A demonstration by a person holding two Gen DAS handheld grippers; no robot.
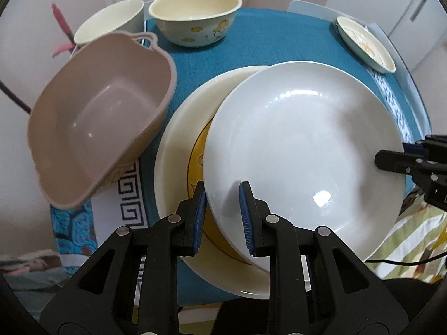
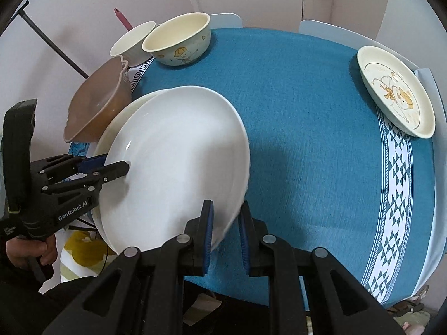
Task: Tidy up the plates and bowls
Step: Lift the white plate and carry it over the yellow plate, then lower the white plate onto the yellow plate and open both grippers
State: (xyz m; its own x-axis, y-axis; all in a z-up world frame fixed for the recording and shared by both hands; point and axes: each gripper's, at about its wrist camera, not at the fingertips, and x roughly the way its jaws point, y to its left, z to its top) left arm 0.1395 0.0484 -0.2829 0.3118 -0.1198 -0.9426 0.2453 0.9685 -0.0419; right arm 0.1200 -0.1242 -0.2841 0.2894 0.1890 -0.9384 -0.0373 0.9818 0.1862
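- A home, most likely a dining corner: a small table [image 2: 307, 106] under a teal tablecloth [image 2: 293, 145] with white woven geometric borders.
- Household tableware is spread on it: 2 cream bowls, one with a cartoon print [image 2: 178, 39] and one plain [image 1: 109, 21], a cream cartoon plate [image 2: 396, 92], a large white plate [image 2: 173, 162] over a cream plate [image 1: 178, 128], and a taupe plastic basin [image 1: 100, 117].
- Pale chair backs [image 2: 315, 26] stand at the table's far edge.
- Plain light walls and white cabinet or door panels [image 1: 413, 8] close in behind.
- Patterned fabric with green stripes [image 1: 410, 240], like bedding or a sofa cover, lies just beside the table.
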